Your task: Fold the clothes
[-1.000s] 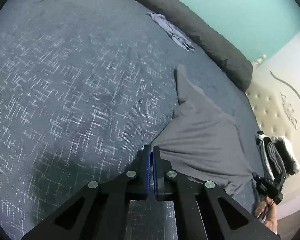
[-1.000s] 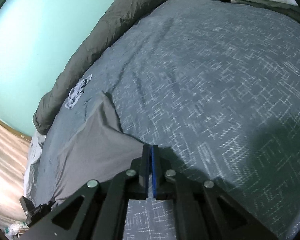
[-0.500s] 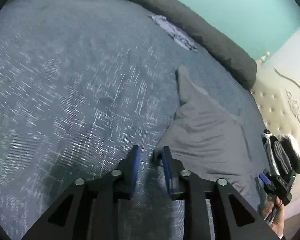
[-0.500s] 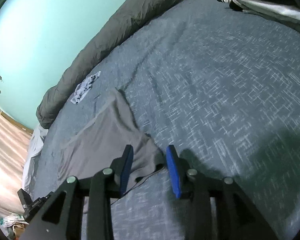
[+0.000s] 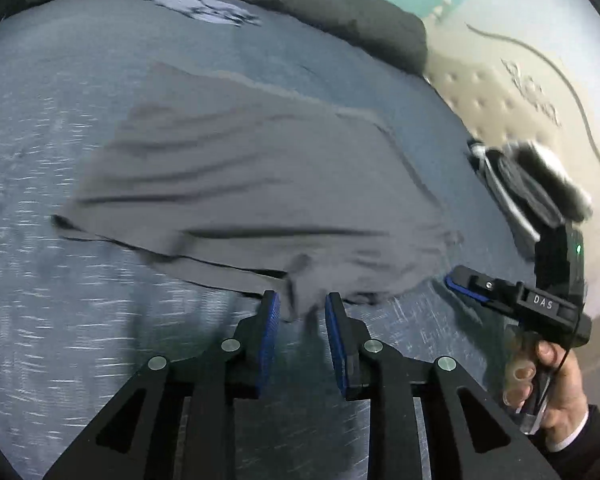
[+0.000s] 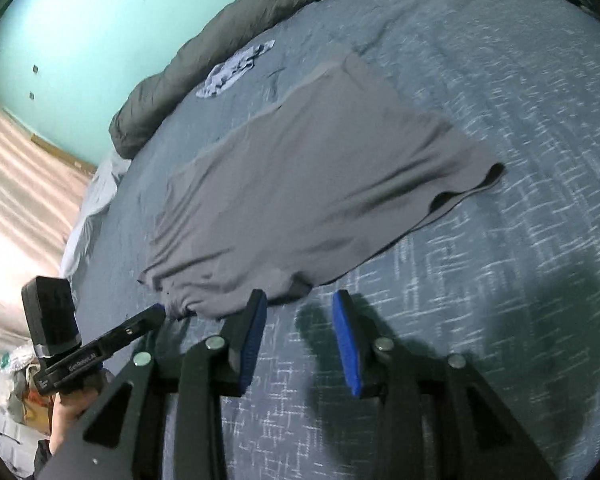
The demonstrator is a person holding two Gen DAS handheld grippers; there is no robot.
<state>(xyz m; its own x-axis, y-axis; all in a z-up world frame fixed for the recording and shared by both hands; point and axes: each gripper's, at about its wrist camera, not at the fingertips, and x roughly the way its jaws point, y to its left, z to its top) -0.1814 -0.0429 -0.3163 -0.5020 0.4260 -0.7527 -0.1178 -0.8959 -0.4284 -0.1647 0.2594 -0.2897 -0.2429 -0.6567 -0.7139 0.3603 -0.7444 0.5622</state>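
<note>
Lying spread flat on the blue patterned bedspread point(image 6: 500, 80), the grey garment point(image 6: 320, 184) looks laid out ready for a fold; the left gripper point(image 5: 299, 312) and right gripper point(image 6: 300, 312) both stand apart at its near hem, holding nothing.

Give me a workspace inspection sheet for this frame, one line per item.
Surface: blue patterned bedspread.
Job's things: grey garment lying spread out, wrinkled.
Clutter: small pale cloth near the rolled dark duvet; pile of clothes by the headboard.
Grippers: left gripper open, garment edge between the jaws; right gripper open over bare bedspread, beside the garment.
Cables: thin black wire at the right gripper's handle.
Surroundings: teal wall.
</note>
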